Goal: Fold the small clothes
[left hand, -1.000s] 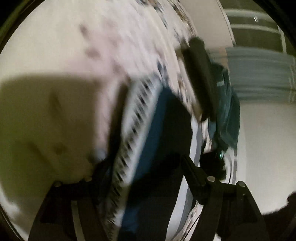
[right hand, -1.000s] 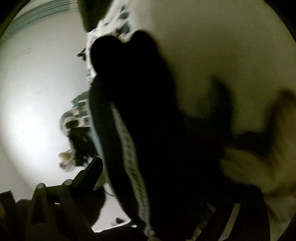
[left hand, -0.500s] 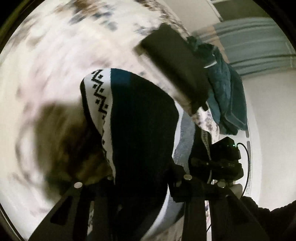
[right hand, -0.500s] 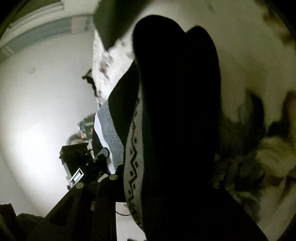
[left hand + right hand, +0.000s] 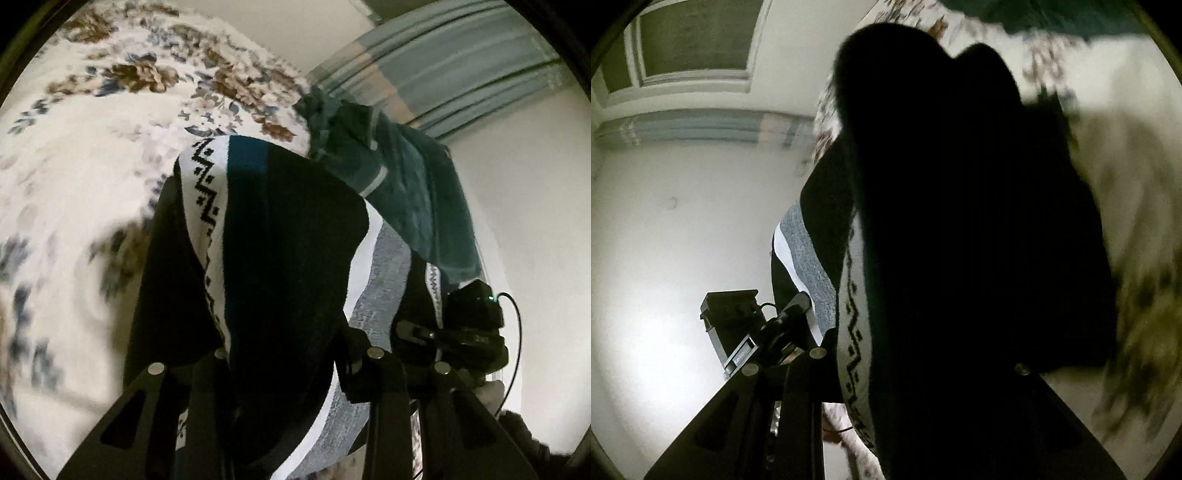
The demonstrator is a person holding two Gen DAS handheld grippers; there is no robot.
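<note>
1. In the centre of the left wrist view I see the small dark knitted garment with a white zigzag-pattern band, a teal band and a grey-and-white stripe (image 5: 280,236). It hangs lifted in front of the camera, above the bedding.
2. In the right wrist view the same garment (image 5: 960,221) fills the centre and right of the frame as a nearly black mass. Its zigzag band is at the lower centre and the grey stripe at the centre left.
3. My left gripper (image 5: 291,354) is at the bottom centre of its frame. Its jaws are narrow and they pinch the lower edge of the garment.
4. My right gripper (image 5: 919,369) is at the bottom of its frame. The cloth goes down between the black fingers (image 5: 798,406) and covers the right one, so I judge the jaws are closed on the garment.
5. Each gripper also shows in the other view: the right one at the lower right of the left wrist view, the left one at the lower left of the right wrist view.
6. Behind the garment, the white bedspread with brown and blue flowers (image 5: 110,129) fills the left and top of the left wrist view; it is partly blurred.
7. A pile of dark teal towels (image 5: 413,192) lies on the bedspread at the upper right, just beside the garment.
8. A plain white wall (image 5: 524,184) is at the right edge.
</note>
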